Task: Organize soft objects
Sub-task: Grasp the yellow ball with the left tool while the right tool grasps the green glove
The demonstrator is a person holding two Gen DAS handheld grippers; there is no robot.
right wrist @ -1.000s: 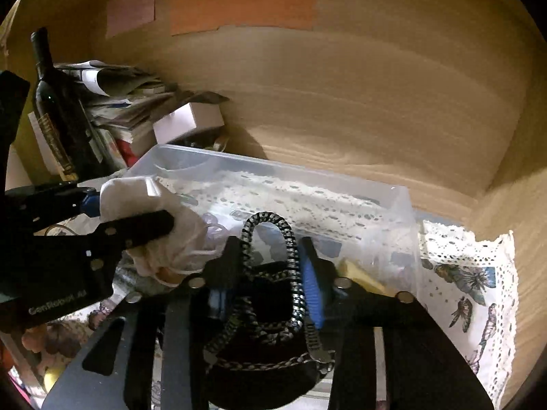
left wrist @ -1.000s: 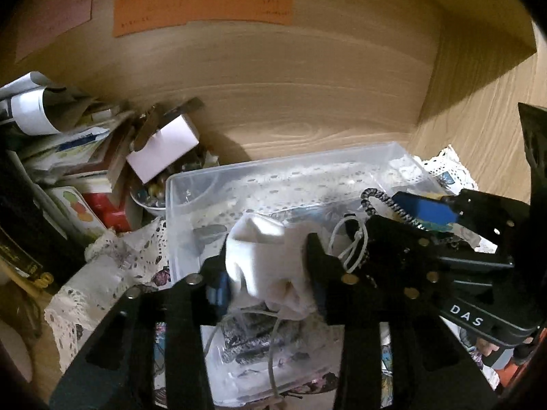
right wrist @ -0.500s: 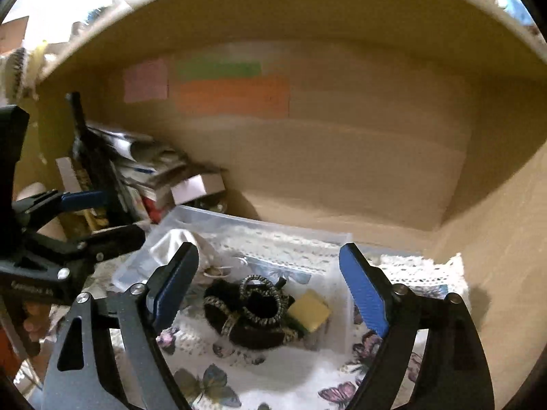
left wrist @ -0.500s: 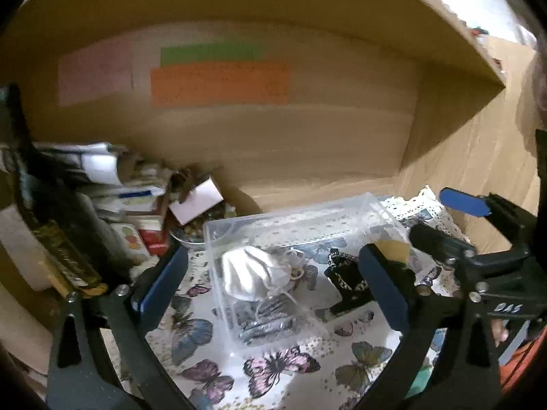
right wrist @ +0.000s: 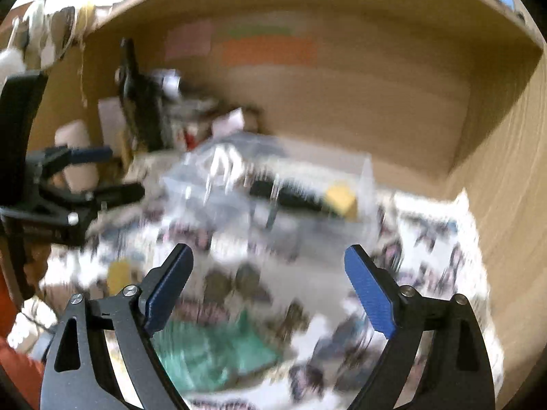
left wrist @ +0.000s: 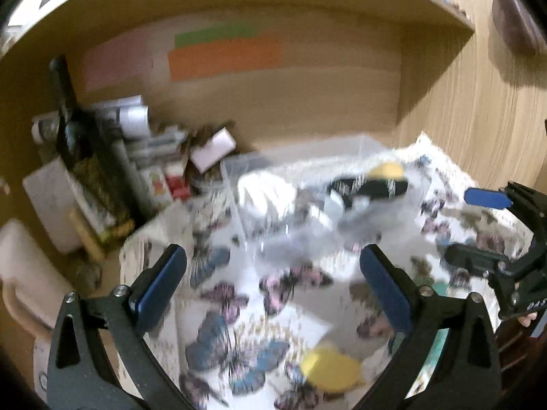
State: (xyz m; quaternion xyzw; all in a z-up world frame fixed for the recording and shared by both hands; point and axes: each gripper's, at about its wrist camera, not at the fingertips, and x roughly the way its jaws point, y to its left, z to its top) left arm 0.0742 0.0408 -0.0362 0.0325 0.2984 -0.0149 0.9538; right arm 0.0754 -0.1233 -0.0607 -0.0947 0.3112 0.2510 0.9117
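Observation:
Both views are motion-blurred. A clear plastic box (left wrist: pixel 239 167) (right wrist: pixel 365 177) stands on a butterfly-print cloth inside a wooden shelf nook. In it lie a white cloth item (left wrist: pixel 263 188), a black braided item (left wrist: pixel 369 186) (right wrist: pixel 294 194) and a yellow sponge (left wrist: pixel 386 170) (right wrist: pixel 340 200). My left gripper (left wrist: pixel 273 285) is open and empty, well in front of the box. My right gripper (right wrist: pixel 268 285) is open and empty, also back from the box. A yellow soft object (left wrist: pixel 328 369) (right wrist: pixel 118 273) lies on the cloth near the front.
A stack of papers, boxes and a dark bottle (left wrist: pixel 102 157) (right wrist: pixel 136 102) fills the shelf's left side. Coloured notes (left wrist: pixel 225 56) hang on the back wall. A green object (right wrist: pixel 212 352) lies on the cloth (left wrist: pixel 239 307) in front. Wooden side wall (right wrist: pixel 506 205) stands at the right.
Both grippers let go of the white cloth item and the black braided item in the box, opened wide, and pulled back and away; the box now sits farther off.

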